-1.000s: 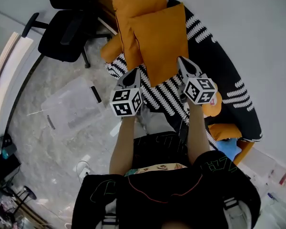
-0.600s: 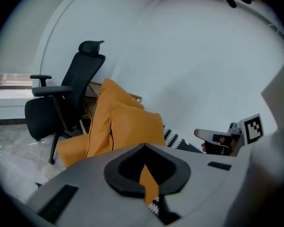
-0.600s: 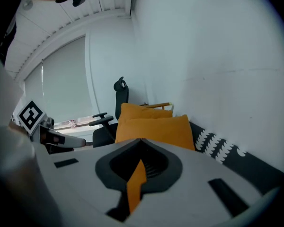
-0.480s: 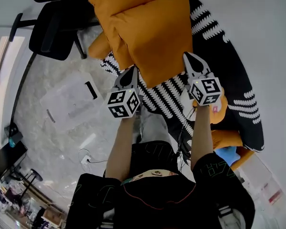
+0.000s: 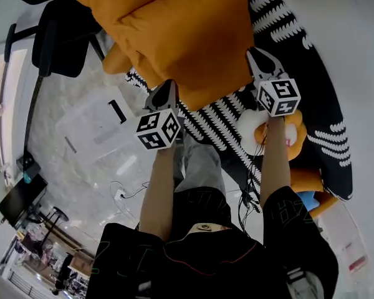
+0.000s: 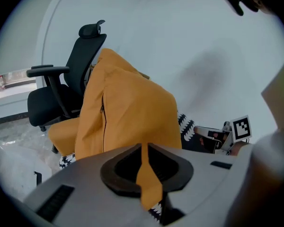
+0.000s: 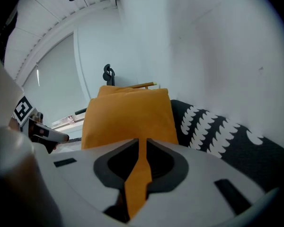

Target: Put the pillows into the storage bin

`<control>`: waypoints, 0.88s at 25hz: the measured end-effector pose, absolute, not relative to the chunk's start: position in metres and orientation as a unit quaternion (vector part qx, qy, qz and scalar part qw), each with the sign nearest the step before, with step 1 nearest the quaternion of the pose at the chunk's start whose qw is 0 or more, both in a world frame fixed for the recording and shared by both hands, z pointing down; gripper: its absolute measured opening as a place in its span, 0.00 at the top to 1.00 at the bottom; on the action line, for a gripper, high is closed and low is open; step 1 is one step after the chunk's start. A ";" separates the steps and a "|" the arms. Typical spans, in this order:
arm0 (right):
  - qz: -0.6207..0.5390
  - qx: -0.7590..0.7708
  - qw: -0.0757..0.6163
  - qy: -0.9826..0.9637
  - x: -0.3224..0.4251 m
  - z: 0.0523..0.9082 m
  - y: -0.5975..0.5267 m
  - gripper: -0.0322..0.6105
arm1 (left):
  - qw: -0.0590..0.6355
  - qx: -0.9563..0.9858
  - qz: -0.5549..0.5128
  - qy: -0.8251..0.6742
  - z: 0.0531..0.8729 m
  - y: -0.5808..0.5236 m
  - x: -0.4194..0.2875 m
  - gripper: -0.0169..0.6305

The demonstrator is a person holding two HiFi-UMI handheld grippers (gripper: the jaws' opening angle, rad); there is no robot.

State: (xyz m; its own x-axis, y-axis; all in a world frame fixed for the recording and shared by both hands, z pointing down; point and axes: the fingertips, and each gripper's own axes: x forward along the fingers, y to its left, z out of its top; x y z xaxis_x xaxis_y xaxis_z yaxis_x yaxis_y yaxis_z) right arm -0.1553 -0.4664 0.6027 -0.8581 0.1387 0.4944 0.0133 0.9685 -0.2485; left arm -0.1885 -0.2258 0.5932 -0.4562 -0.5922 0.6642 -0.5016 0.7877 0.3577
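Holding the square orange fabric pillow by its lower edge, the left claw and the right claw each pinch a fold of its cloth. Both sets of jaws have just been opening slightly, with fabric between them. The pillow is aloft over the black-and-white patterned cover, its width spanning claw to claw. The clear plastic storage bin rests on the marble floor, below and left of the left claw, the nearer one. The coming move should therefore carry the pillow leftward and down.
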 end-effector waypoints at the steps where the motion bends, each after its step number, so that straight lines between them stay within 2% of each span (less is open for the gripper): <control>1: 0.122 -0.044 0.266 -0.955 -0.157 0.609 -0.473 0.87 | 0.418 0.318 -0.055 -0.849 0.601 -0.228 -0.187 0.86; 7: 0.139 -0.095 0.287 -0.943 -0.176 0.644 -0.494 0.56 | 0.468 0.318 -0.022 -0.825 0.642 -0.246 -0.181 0.48; 11: 0.154 -0.122 0.300 -0.934 -0.192 0.666 -0.496 0.38 | 0.481 0.291 -0.010 -0.827 0.663 -0.248 -0.189 0.33; 17: 0.200 -0.134 0.326 -0.914 -0.218 0.706 -0.498 0.25 | 0.490 0.267 0.024 -0.830 0.686 -0.253 -0.204 0.33; 22: 0.259 -0.132 0.315 -0.904 -0.222 0.721 -0.488 0.25 | 0.508 0.238 0.050 -0.827 0.703 -0.254 -0.208 0.37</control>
